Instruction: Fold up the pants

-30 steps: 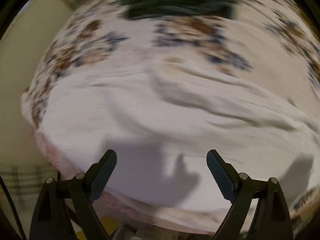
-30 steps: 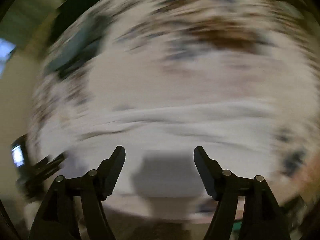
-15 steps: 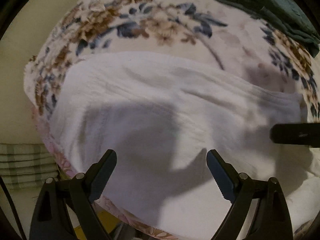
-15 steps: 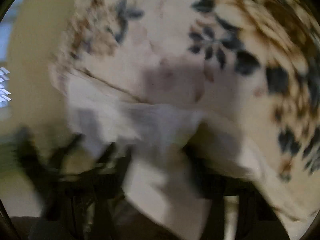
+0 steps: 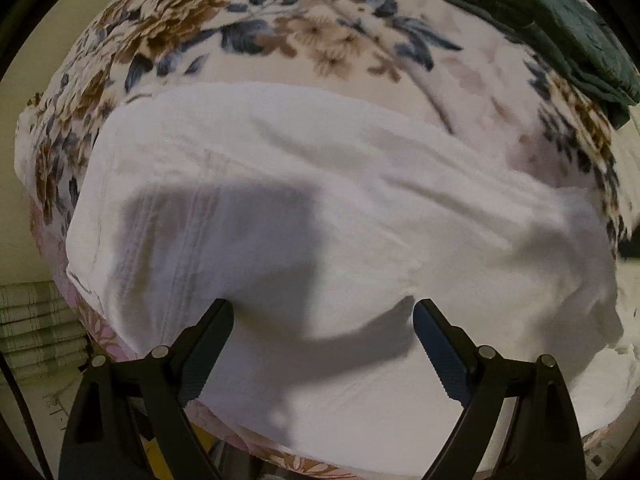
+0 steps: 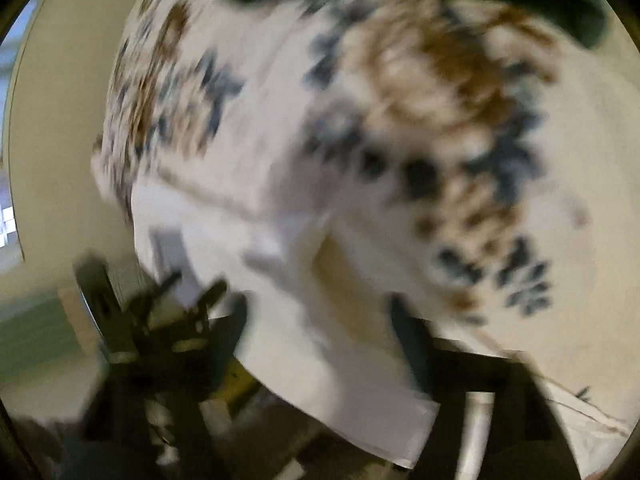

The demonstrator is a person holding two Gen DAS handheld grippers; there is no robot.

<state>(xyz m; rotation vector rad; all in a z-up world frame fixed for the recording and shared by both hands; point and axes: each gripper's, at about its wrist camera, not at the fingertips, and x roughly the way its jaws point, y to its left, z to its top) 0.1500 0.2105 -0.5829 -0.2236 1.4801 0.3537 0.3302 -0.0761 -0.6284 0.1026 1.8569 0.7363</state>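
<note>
Since the earlier frames both grippers have been brought low over the near edge of the floral bedspread [image 5: 320, 32], and the white pants [image 5: 340, 184] now fill the left view. The right gripper [image 6: 320, 320] has just been opening; cloth lies between its spread jaws, though blur hides any contact. The left gripper [image 5: 324, 312] hangs wide open, empty. A fresh grasp seems due. A green garment [image 5: 560, 20] lies at the far edge.

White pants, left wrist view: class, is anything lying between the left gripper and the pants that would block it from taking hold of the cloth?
Nothing visible does. The left gripper hangs open right over the white pants, with only its shadow on the cloth. The folded green garment lies apart on the floral blanket.
</note>
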